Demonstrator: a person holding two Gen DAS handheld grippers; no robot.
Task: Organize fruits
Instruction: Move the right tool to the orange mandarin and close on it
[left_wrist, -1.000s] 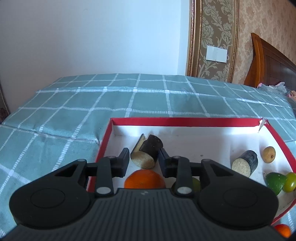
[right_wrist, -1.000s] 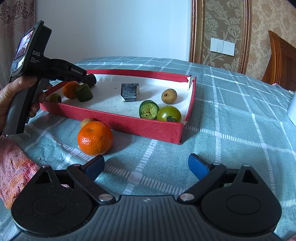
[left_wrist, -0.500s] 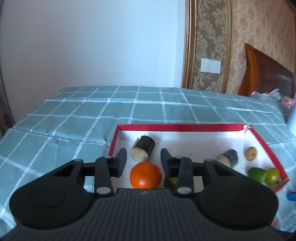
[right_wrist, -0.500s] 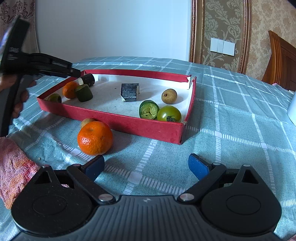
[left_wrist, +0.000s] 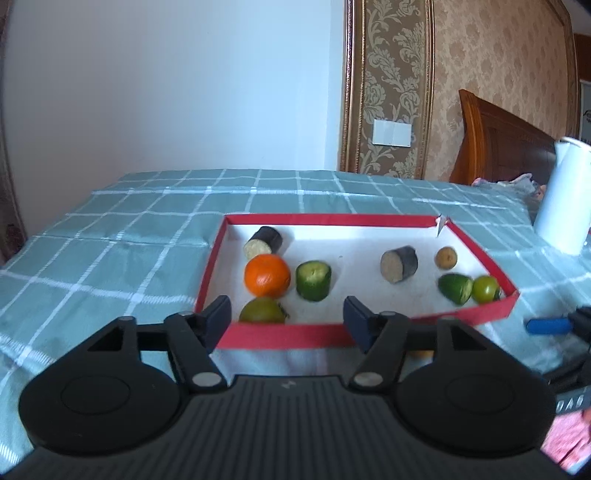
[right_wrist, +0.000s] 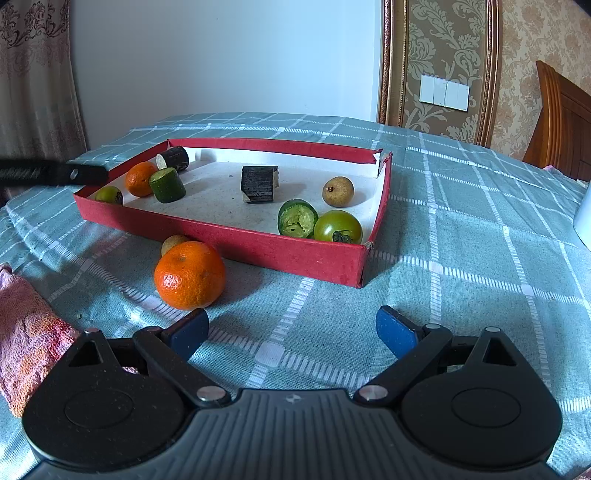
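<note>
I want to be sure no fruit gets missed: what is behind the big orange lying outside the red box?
Behind the big orange, a small tan fruit peeks out beside the red box wall. The orange covers its lower part.

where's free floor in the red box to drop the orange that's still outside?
Bare floor: middle of the red box, between the green cylinder and the dark block, and in front of that block toward the near wall. Crowded: left end around the boxed orange, and right near corner by the green tomato.
</note>
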